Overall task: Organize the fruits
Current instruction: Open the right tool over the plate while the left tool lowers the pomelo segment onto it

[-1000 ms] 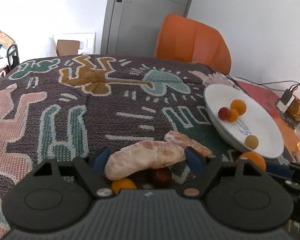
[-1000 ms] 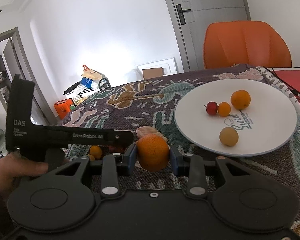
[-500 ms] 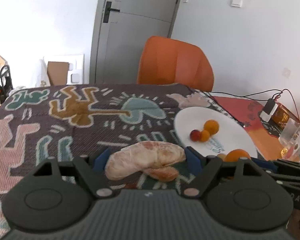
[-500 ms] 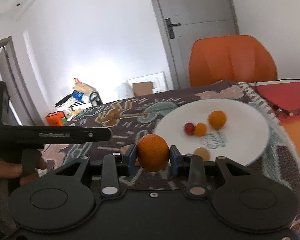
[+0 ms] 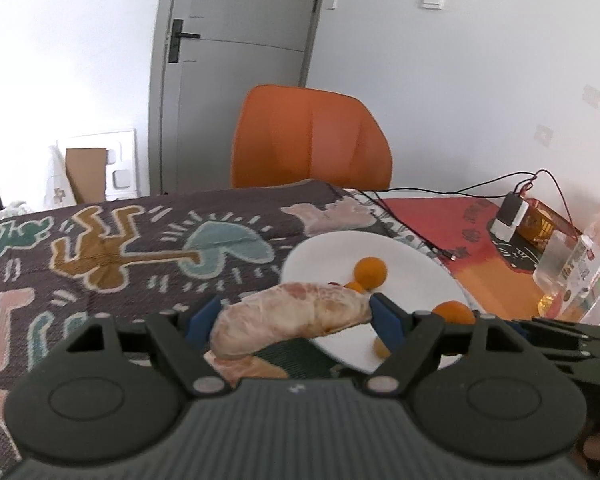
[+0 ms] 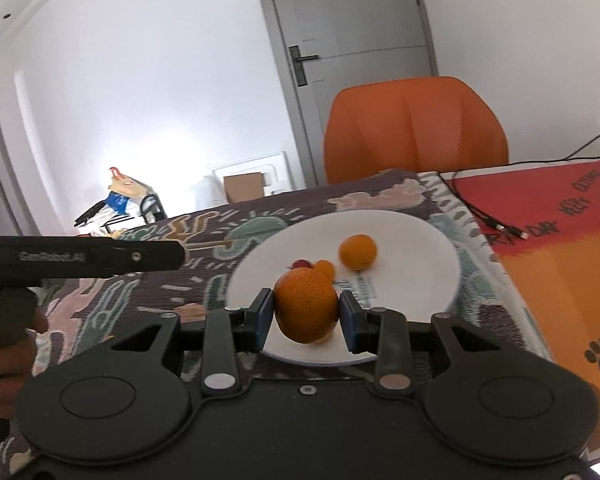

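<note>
The table [image 5: 100, 256], under a patterned cloth, carries a white plate [image 6: 420, 240] toward its right edge, with an orange chair [image 5: 312, 140] beyond the far edge; on the plate lie a round orange fruit [image 6: 358, 251], a smaller orange one [image 6: 325, 268] and a small red one [image 6: 300, 264], close together; another peeled segment [image 5: 256, 368] lies on the cloth below the left tool. The step in hand looks like carrying two fruits to the plate together; the next move calls for lowering each onto bare plate, clear of the fruits there, before releasing, lest they roll. The left tool [image 5: 296, 316] stands wide, pinching a long peeled citrus segment [image 5: 292, 316] by its ends above the plate's near-left rim; the right tool [image 6: 306, 314], narrower, clamps an orange [image 6: 306, 306] above the plate's near rim.
</note>
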